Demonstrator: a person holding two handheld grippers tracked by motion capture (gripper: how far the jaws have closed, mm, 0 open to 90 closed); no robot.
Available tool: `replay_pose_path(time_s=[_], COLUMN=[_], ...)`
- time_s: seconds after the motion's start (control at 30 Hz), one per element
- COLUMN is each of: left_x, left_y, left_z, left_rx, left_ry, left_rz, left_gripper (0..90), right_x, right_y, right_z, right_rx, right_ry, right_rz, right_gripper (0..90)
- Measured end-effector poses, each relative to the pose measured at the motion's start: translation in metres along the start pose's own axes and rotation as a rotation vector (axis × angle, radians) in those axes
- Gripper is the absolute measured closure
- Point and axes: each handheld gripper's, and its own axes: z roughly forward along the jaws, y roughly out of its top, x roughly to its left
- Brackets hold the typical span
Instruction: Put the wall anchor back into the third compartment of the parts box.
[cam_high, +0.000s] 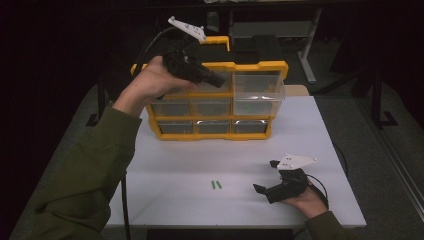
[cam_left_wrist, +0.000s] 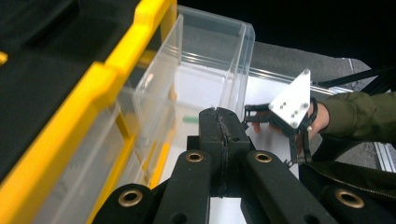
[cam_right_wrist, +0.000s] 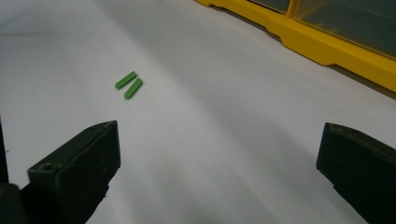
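Note:
A yellow organizer (cam_high: 215, 136) with clear drawers stands at the back of the white table. Its top right drawer (cam_high: 257, 92) is pulled out, and I see nothing inside it. My left gripper (cam_high: 220, 81) is held high in front of the top row, just left of that drawer (cam_left_wrist: 210, 60). Its jaws (cam_left_wrist: 219, 116) are pressed together with nothing between them. Two small green sticks (cam_high: 215, 185) lie side by side near the table's front edge. My right gripper (cam_high: 265, 176) rests on the table to their right, open and pointing towards the sticks (cam_right_wrist: 129, 84).
The organizer's yellow base (cam_right_wrist: 327, 46) runs along the far side of the right gripper view. The white table (cam_high: 310, 130) ends close behind the organizer. Dark floor and a desk leg (cam_high: 307, 55) lie beyond it.

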Motion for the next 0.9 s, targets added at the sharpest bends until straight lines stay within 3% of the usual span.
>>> replay_pose_path(time_s=[0.27, 0.9], left_x=[-0.009, -0.028], left_y=[-0.035, -0.112], left_z=[0.006, 0.048], left_rx=[0.015, 0.042], left_ry=[-0.003, 0.064], left_rz=[-0.015, -0.044], left_gripper=[86.8, 49.1], right_x=[0.000, 0.000], right_y=[0.000, 0.000], right_z=[0.000, 0.000], right_rx=[0.003, 0.002], right_ry=[-0.002, -0.004], right_rz=[-0.001, -0.002], right_gripper=[0.0, 0.0])
